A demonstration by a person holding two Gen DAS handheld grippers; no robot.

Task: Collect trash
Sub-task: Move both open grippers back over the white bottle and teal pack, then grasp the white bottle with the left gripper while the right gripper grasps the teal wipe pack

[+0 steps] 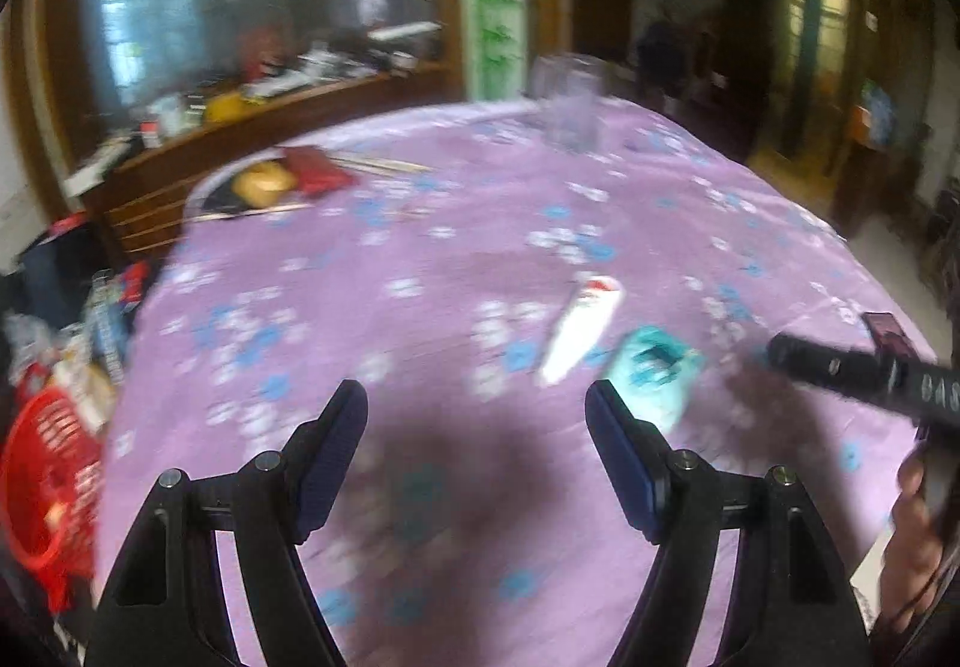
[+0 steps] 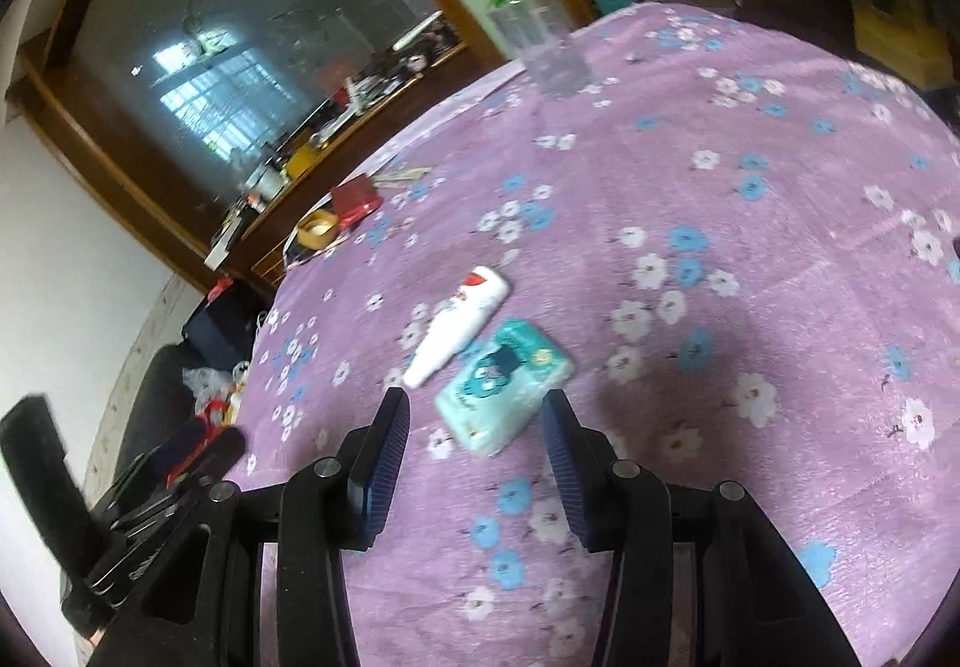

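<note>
A white squeeze bottle with a red label (image 2: 459,322) lies on the purple flowered tablecloth (image 2: 750,223). A teal wet-wipe pack (image 2: 501,385) lies right beside it. My right gripper (image 2: 474,424) hovers just short of the pack, open, with nothing between its fingers. In the left wrist view the same bottle (image 1: 579,328) and pack (image 1: 654,367) lie ahead and to the right of my left gripper (image 1: 477,406), which is open and empty over bare cloth. The other gripper's black body (image 1: 864,373) reaches in from the right edge.
A clear plastic container (image 2: 543,46) stands at the table's far side. A red box (image 2: 354,202), a yellow item and chopsticks lie at the far left edge. A red basket (image 1: 48,493) and clutter sit below the table's left side. A cluttered wooden sideboard backs the table.
</note>
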